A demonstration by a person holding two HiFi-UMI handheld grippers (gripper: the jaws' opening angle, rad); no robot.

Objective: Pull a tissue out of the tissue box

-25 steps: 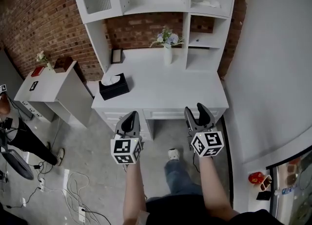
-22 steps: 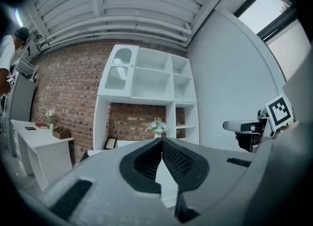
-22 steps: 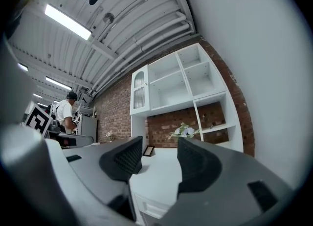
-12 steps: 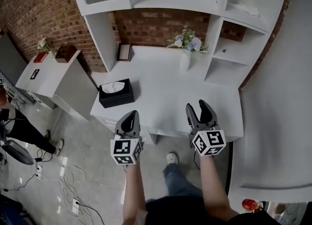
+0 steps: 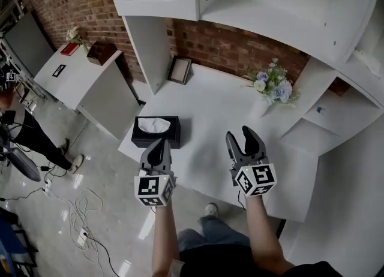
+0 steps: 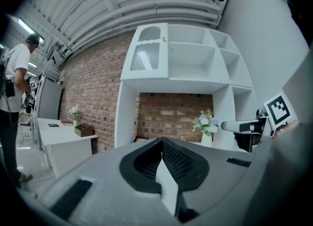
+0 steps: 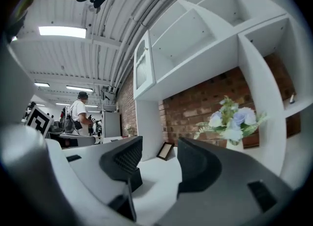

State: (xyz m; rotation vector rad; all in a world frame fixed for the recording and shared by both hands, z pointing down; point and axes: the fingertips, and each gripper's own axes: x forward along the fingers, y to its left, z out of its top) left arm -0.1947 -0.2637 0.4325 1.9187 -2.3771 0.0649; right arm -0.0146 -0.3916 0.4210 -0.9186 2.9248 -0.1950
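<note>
The black tissue box [image 5: 157, 139] sits on the white desk [image 5: 222, 111], close to its front left corner, with a white tissue [image 5: 154, 125] puffed up out of the slot on top. From the head view, the left gripper [image 5: 159, 143] is held at the desk's front edge with its tip right at the near side of the box; whether it touches the box or hangs above it is hard to judge from this angle. In the left gripper view, the left gripper [image 6: 161, 141] has its jaws pressed together with nothing between them. The right gripper [image 5: 240, 134] is over the desk top, off to the right and well apart from the box. In its own view, the right gripper [image 7: 159, 159] has its jaws spread and empty, with only bare desk top and a picture frame [image 7: 166, 150] showing in the gap. That picture frame [image 5: 180, 70] leans on the brick wall [image 5: 234, 45] at the back of the desk, and a vase of flowers [image 5: 273, 87] stands toward the back right. A lower side table [image 5: 90, 87] stands to the left of the desk, cables [image 5: 78, 213] lie on the floor, and a person [image 5: 24, 141] stands at the far left.
</note>
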